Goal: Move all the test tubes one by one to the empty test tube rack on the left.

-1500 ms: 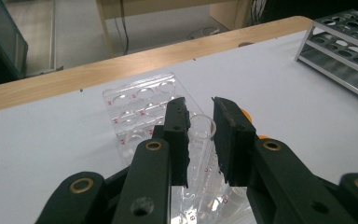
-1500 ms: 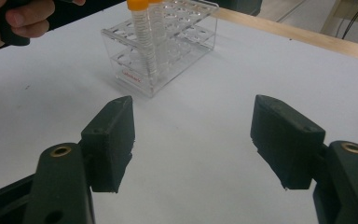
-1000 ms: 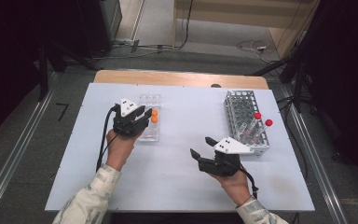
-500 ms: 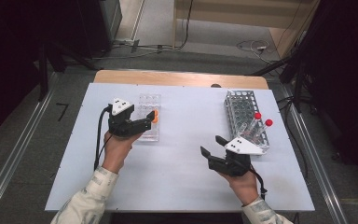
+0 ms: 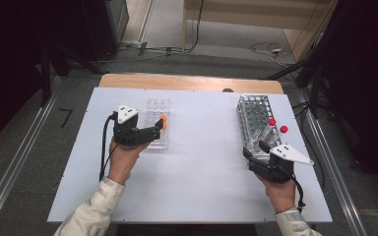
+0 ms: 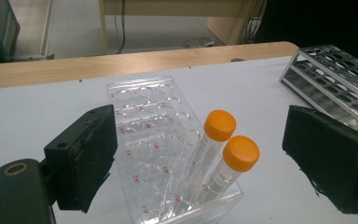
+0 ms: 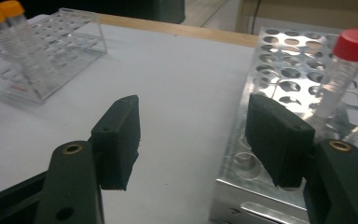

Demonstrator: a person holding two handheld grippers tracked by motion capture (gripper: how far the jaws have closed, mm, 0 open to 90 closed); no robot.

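Note:
Two orange-capped tubes (image 6: 220,125) (image 6: 241,152) stand tilted in the near end of a clear plastic rack (image 6: 144,116) (image 5: 157,110). My left gripper (image 6: 205,158) (image 5: 156,129) is open; its jaws have just been opening, and they stand wide on either side of the tubes without touching them. My right gripper (image 7: 198,140) (image 5: 256,150) is open and its jaws have just been closing a little, with bare table between them. Its right pad (image 7: 277,137) is beside the near corner of the metal rack (image 7: 279,74) (image 5: 253,110). That rack holds red-capped tubes (image 5: 272,122) (image 7: 352,44).
The white table (image 5: 202,167) has free room between the two racks. A wooden strip (image 5: 192,82) borders its far edge. Cables trail from both grippers toward the person's sleeves at the near edge.
The left jaws have opened off the orange-capped tube, which now stands in the clear rack. The right hand has moved right, up to the near corner of the metal rack.

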